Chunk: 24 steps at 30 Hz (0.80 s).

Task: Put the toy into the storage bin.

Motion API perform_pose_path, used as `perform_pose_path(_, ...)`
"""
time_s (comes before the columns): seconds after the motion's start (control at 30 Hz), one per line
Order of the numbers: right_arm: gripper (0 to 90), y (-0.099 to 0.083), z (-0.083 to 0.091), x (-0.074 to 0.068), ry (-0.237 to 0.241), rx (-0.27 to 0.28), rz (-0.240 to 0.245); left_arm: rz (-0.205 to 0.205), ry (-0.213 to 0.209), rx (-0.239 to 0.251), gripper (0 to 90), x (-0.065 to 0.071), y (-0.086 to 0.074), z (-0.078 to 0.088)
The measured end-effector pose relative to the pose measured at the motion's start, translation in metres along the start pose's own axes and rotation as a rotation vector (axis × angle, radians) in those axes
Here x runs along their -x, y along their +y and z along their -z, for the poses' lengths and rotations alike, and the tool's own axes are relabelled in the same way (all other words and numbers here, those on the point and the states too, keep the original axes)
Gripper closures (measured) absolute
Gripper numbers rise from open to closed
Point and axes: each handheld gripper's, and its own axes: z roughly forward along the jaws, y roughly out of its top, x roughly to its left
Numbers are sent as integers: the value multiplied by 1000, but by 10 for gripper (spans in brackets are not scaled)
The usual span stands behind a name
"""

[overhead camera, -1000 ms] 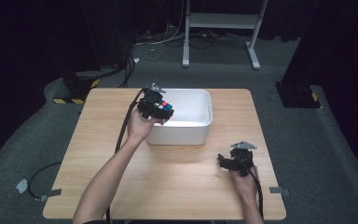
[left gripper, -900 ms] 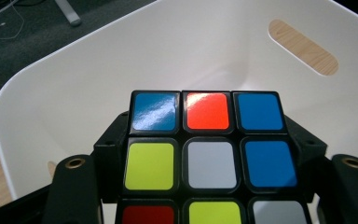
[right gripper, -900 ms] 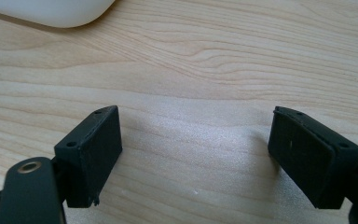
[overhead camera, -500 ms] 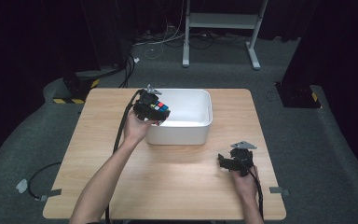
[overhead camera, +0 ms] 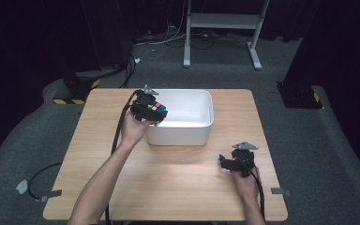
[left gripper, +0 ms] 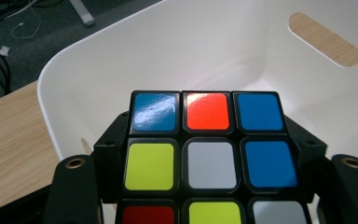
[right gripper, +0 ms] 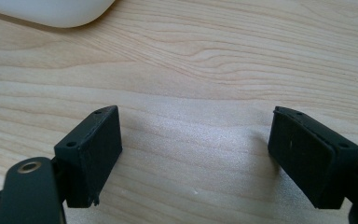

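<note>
Left gripper [overhead camera: 155, 114], centre-left of the high view, clamps our puzzle cube [left gripper: 208, 154] over the white bin [overhead camera: 201, 125]. We should lower inside before releasing. Right gripper [right gripper: 209, 154] gapes empty.

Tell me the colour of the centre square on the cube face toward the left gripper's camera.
White, on the puzzle cube; the left gripper view shows it best.

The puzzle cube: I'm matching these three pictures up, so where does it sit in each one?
High view: the puzzle cube sits left of centre, clamped in the left gripper at the white bin's left rim.
Left gripper view: the cube is at bottom centre, between the jaws, over the bin's inside.
Right gripper view: not in it.
Shared landmark: the white bin, whose corner shows at the top left of the right gripper view.
</note>
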Motion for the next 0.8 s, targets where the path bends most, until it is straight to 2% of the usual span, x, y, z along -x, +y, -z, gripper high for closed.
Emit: perform_pose_path(0.8, 174, 0, 0, 0, 0, 0, 0, 27, -17, 8, 338, -5, -6, 1)
